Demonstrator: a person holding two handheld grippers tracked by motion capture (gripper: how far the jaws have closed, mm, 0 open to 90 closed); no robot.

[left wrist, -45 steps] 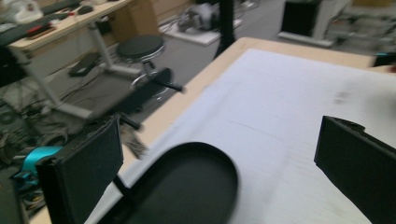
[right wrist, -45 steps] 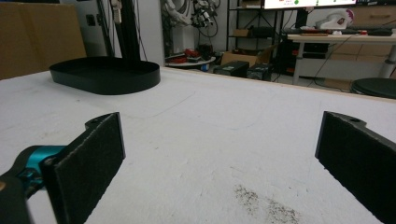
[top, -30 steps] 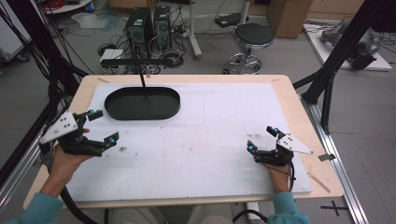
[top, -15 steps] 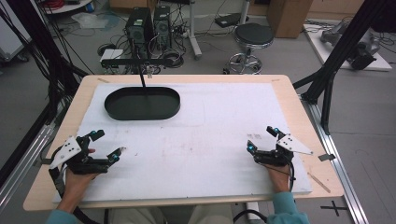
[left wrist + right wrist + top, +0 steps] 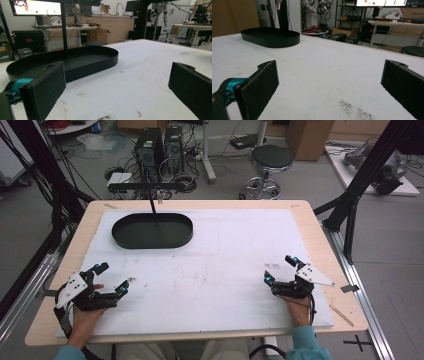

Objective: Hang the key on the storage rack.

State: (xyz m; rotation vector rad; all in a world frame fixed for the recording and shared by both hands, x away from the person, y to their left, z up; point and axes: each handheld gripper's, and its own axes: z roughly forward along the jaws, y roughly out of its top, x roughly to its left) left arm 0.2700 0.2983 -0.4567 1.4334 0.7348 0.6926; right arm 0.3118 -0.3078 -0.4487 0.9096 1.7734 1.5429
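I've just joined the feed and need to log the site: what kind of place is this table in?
Probably a robotics lab or workshop: computer towers and loose cables on the floor, a status monitor on a desk, and a black frame around the table.

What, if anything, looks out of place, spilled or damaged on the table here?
Nothing serious: the white mat carries faint reddish smears mid-table and a dark speckled patch by the right gripper. The black tray sits flat and empty.

Your right gripper [image 5: 329,87] holds its two black padded jaws wide apart, low over the white foam-like mat [image 5: 317,72]. Beyond the left jaw, well apart from it, sits the shallow black oval tray [image 5: 270,37].
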